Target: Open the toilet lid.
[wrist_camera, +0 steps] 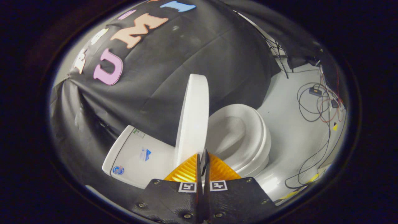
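Just ahead of the closed gripper (202, 155), whose fingers met with nothing between them, the toilet lid (193, 115) stood raised, nearly upright, its lower edge at the fingertips; whether they touched it could not be told. Beside it lay the seat (248, 137), uncovered, with the tank (136, 155) on the lid's other side. Beyond, cables (317, 105) trailed over the floor (289, 137). By these signs the lid was already open; little remained but perhaps resting it back toward the tank.

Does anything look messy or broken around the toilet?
Nothing looks broken. The toilet lid stands raised above the seat, just beyond the shut gripper. The only mess is loose cables sprawled on the floor beside the toilet.
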Action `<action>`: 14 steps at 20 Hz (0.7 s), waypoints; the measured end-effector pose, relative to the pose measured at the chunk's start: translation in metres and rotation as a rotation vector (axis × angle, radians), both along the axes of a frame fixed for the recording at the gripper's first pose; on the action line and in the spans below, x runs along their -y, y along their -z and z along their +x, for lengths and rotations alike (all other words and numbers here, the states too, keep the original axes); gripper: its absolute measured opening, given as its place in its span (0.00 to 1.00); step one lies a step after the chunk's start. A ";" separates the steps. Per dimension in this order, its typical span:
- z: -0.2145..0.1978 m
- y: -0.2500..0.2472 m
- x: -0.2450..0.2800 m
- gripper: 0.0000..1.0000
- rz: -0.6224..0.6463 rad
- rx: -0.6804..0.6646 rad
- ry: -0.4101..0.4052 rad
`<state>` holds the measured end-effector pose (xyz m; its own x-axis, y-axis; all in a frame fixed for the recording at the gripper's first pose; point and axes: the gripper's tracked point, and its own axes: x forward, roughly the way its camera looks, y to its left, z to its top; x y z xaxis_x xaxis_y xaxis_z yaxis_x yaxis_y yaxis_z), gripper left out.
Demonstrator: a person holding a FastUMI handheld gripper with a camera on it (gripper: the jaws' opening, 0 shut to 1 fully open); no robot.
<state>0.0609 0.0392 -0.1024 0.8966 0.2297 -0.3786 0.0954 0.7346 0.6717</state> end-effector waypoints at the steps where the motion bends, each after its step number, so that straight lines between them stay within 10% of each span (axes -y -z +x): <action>1: -0.001 -0.004 -0.002 0.01 -0.012 0.007 0.000; 14: -0.001 -0.011 0.007 0.02 -0.273 0.092 -0.052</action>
